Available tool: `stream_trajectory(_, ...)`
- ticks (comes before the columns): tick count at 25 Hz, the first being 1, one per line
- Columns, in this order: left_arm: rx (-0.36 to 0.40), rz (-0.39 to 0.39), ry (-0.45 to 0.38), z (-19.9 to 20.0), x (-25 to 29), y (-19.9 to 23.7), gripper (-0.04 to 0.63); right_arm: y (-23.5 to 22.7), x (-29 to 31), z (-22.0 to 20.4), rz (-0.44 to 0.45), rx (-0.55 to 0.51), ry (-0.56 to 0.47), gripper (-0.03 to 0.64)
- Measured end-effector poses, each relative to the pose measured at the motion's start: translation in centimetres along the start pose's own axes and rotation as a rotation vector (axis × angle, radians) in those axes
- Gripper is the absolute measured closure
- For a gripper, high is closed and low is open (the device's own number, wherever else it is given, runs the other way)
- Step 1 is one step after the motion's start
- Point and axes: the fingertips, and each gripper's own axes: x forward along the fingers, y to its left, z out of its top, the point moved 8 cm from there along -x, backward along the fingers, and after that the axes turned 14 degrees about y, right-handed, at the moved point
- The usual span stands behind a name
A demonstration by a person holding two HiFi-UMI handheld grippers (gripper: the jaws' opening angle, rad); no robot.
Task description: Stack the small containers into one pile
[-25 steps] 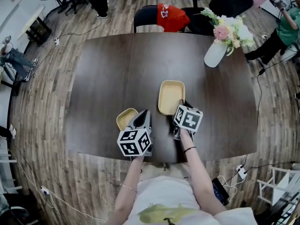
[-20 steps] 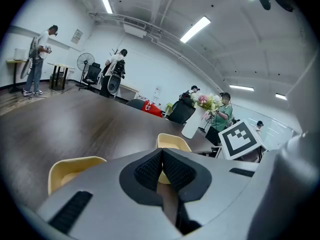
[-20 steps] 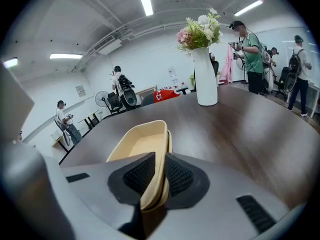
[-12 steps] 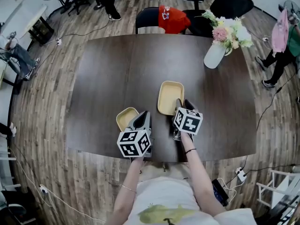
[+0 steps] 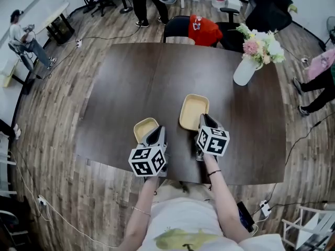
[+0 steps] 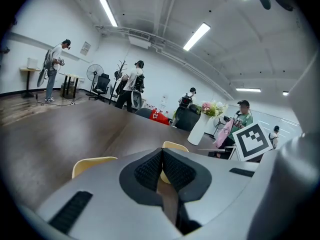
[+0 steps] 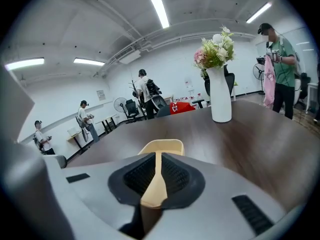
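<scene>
Right tool [image 5: 203, 120]: jaws have just been closing and now clamp the near rim of the larger yellow container [image 5: 193, 109], which juts ahead of its tips over the table [image 5: 131, 77]; a second earlier this tool sat at the same rim. Left tool [image 5: 158, 130]: pads met, nothing gripped; the smaller yellow container [image 5: 143, 129] lies just left of its tips, as before. Beyond the right tool, a white vase [image 5: 244, 71] of flowers. Red cloth [image 5: 203, 28] on the far chair: white lettering, too small to read.
</scene>
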Motion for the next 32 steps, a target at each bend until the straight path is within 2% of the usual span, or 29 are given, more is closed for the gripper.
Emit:
stream_trajectory(10,-0.071,0.109,-0.087,-1.7,-3.6,1.2,0.571,4.2,-0.4,0.2,0.267,-0.130,0.005,0.584)
stream_trajectory(14,-0.117,0.157,-0.104,-2.7,-5.0,2.3,0.571,6.7,-0.1,-0.4,0.379,-0.196,0.034,0.584)
stream_trajectory(20,-0.157,0.207,-0.103,-3.7,-6.5,4.0,0.571,10.6,0.9,-1.5,0.497,-0.288,0.100,0.584)
stream_trajectory(24,-0.173,0.225,-0.084,-4.2,-7.2,5.0,0.571,12.3,1.8,-2.5,0.540,-0.285,0.154,0.584)
stream_trajectory(32,-0.197,0.234,-0.048,-4.9,-7.3,7.4,0.571,13.9,4.5,-4.6,0.498,-0.310,0.251,0.577)
